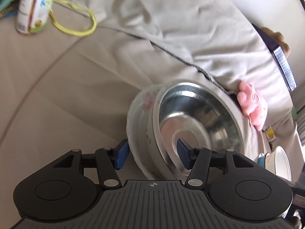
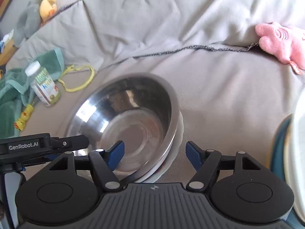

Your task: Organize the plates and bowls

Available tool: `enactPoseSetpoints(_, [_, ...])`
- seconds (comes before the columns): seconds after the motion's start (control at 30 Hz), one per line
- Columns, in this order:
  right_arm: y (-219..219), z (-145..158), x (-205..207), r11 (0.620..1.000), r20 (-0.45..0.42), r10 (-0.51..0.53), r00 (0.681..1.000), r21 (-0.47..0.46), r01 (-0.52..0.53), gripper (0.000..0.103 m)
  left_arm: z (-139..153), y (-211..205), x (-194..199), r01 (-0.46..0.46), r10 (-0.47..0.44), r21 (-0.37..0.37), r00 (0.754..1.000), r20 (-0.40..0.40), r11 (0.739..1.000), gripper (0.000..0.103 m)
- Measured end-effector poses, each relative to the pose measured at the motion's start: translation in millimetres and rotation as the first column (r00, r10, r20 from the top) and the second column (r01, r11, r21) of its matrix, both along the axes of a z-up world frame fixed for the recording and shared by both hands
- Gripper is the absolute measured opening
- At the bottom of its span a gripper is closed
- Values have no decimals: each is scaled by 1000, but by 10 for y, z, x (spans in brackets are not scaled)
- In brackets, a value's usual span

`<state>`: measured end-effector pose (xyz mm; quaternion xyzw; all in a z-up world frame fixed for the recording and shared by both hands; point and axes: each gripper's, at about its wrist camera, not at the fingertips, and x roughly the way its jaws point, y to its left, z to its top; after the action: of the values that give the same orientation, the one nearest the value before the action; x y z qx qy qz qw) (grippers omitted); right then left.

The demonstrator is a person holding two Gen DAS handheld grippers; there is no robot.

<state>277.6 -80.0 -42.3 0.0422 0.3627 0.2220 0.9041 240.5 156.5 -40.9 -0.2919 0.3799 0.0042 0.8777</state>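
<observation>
Bowls under inspection: a steel bowl (image 1: 198, 126) sits nested inside a white flowered bowl (image 1: 141, 118), and the pair lies tilted on the sofa seat (image 1: 57, 87), close against the back cushion (image 1: 171, 28). My left tool (image 1: 152, 153) is spread to its widest, one blue pad outside the flowered wall and the other inside the steel bowl; neither pad presses, so nothing is pinched. My right tool (image 2: 155, 156) stands about half spread and empty, straddling the near rims with a gap on both sides.

Step in hand, by my judgement: the nested pair has been set down and I am clearing away from it. To do this well, I should lift both tools straight off the rims without hooking the steel lip, since the stack already leans and the soft seat gives little support.

Edges and room: a pink plush toy (image 2: 280, 42) lies just beside the stack by the cushion seam. Another stack of bowls, white over teal (image 1: 280, 162), stands near on my right side, and its wall looms large in the right view. Open seat lies to the left, up to a yellow cord (image 2: 80, 80), a supplement bottle (image 2: 44, 85) and a green towel (image 2: 11, 95), which are well apart from the stack.
</observation>
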Motion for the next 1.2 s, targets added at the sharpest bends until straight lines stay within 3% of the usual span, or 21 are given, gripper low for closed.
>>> enactPoseSetpoints(0.13, [-444, 496, -324, 999, 139, 9, 990, 44, -15, 75, 434, -131, -190, -10, 4, 55, 994, 112, 998, 59])
enactPoseSetpoints(0.23, [-1003, 787, -513, 995, 230, -81, 970, 78, 64, 80, 789, -412, -291, -7, -14, 106, 979, 203, 994, 59])
enactPoseSetpoints(0.4, [-1926, 828, -648, 963, 273, -268, 924, 72, 258, 84, 1018, -1388, -112, 211, -242, 148, 940, 239, 966, 59])
enactPoseSetpoints(0.5, [-2341, 600, -652, 952, 206, -307, 929, 75, 297, 84, 928, -1951, 49, 302, -339, 185, 915, 218, 935, 59])
enactPoseSetpoints(0.6, [-2591, 305, -585, 948, 116, -314, 942, 95, 304, 84, 775, -2316, 187, 323, -362, 221, 917, 167, 920, 59])
enactPoseSetpoints(0.77, [-2622, -37, -292, 948, -28, -268, 963, 169, 269, 84, 579, -2466, 323, 311, -338, 226, 936, 94, 923, 59])
enactPoseSetpoints(0.93, [-2557, -223, -75, 945, -104, -258, 960, 181, 274, 83, 378, -2463, 430, 307, -312, 221, 950, -13, 926, 59])
enactPoseSetpoints(0.97, [-2565, -267, -46, 945, -127, -240, 962, 196, 261, 79, 340, -2466, 448, 312, -313, 222, 949, -34, 924, 63])
enactPoseSetpoints(1.07, [-2522, -397, 12, 952, -201, -166, 965, 223, 210, 66, 305, -2512, 487, 360, -350, 226, 933, -83, 905, 63])
enactPoseSetpoints(1.2, [-2355, -546, 24, 954, -269, -82, 960, 256, 153, 61, 339, -2662, 607, 467, -436, 258, 884, -172, 846, 59])
